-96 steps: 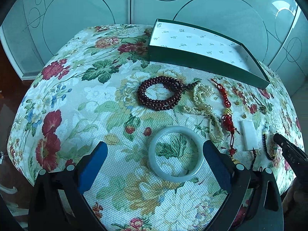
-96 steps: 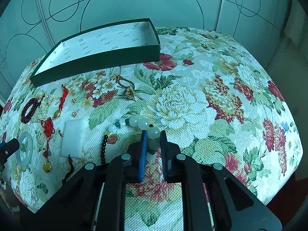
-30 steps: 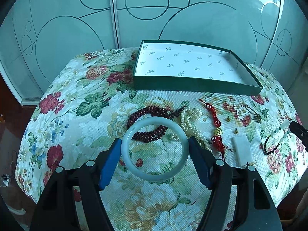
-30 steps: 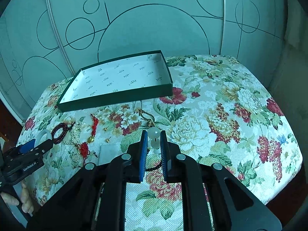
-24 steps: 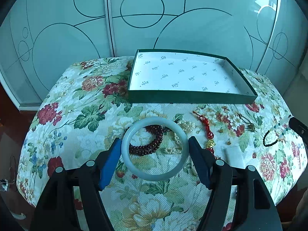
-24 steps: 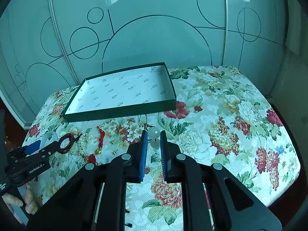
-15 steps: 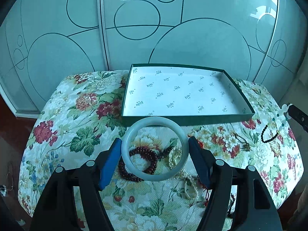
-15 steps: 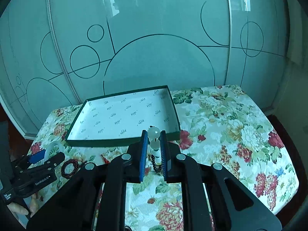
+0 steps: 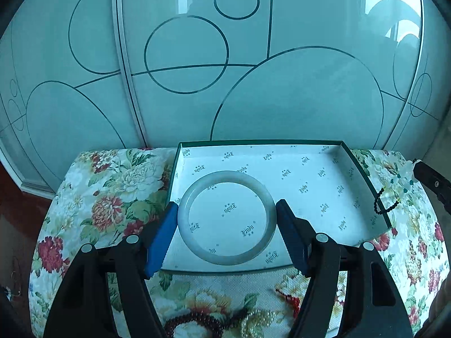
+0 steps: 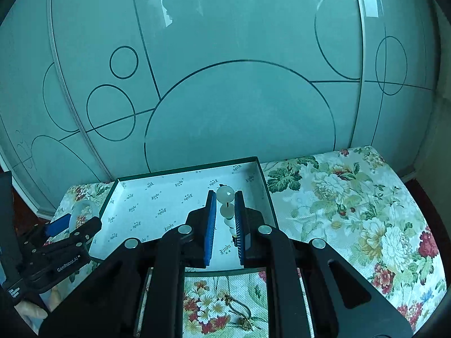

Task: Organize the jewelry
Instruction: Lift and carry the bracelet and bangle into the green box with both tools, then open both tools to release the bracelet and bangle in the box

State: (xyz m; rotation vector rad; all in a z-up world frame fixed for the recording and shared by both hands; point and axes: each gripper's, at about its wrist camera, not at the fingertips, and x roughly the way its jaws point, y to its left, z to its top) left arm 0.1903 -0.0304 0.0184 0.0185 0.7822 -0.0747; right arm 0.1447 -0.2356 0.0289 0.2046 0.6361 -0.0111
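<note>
My left tongs [image 9: 227, 225] clamp the bangle [image 9: 227, 217] across its rim over the box [image 9: 346, 152]: rigid, slick, probably brittle. My right tongs [image 10: 224, 214] pinch the limp bead string [image 10: 227, 202] there.

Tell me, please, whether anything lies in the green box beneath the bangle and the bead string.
Nothing visible does. The jade bangle in the left gripper and the bead string in the right gripper show only bare printed lining of the green box behind them.
</note>
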